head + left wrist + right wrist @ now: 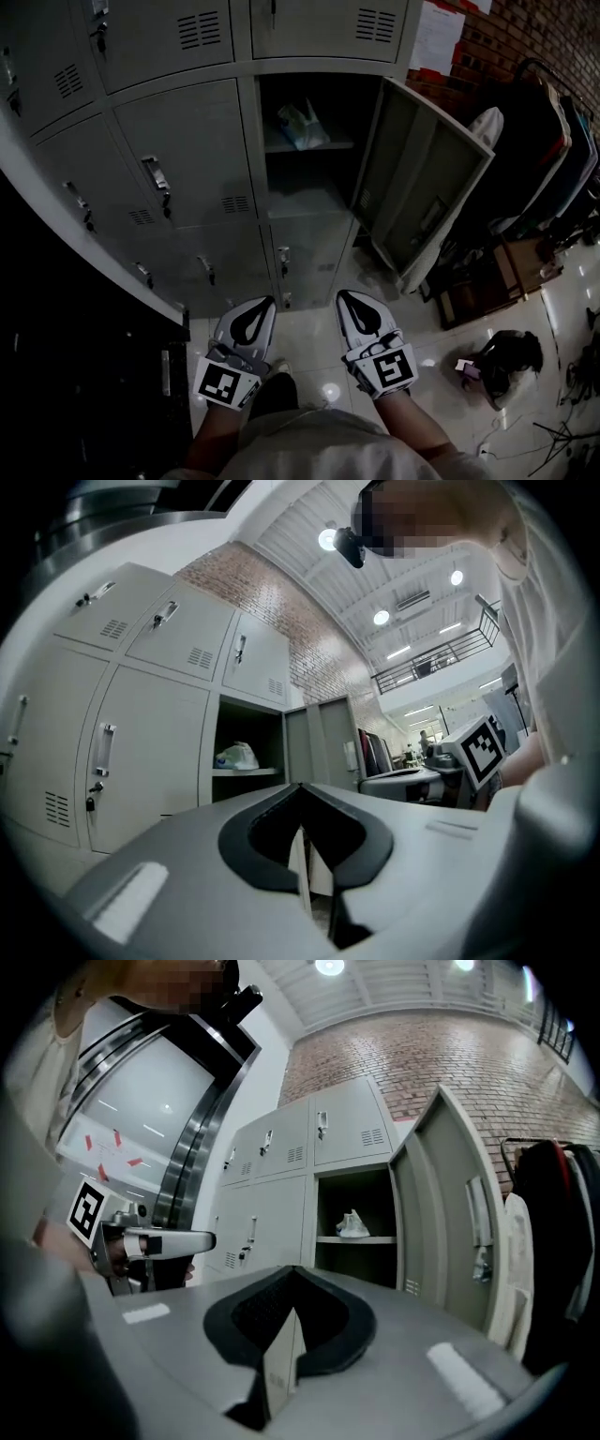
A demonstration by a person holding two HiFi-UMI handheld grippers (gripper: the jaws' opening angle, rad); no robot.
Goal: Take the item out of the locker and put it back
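Pointing toward the locker bank, both grippers hang low near the person's body, side by side and well short of the open locker (pixel 305 178). L gripper (pixel 300 787): fingers pinched together at the tips, nothing btwn them. R gripper (pixel 293 1271): same, tips meeting, empty. The item, a crumpled white plastic bag (pixel 302 125), lies on the shelf (pixel 323 147) inside the open compartment. That puts it ahead of and above both sets of fingertips, well apart from them, touching neither. In the R gripper view the bag is straight ahead over the fingertips; in the L gripper view it's ahead and a bit left of them. The locker door (pixel 422 183) stands swung out, ahead-right of the R fingers. Closed grey doors w/ handles (pixel 178 150) are ahead-left of the L fingers. A rack of dark garments (pixel 562 141) is far right of the R fingers, and a dark bag (pixel 511 361) lies on the tiled floor beside the R gripper's right.
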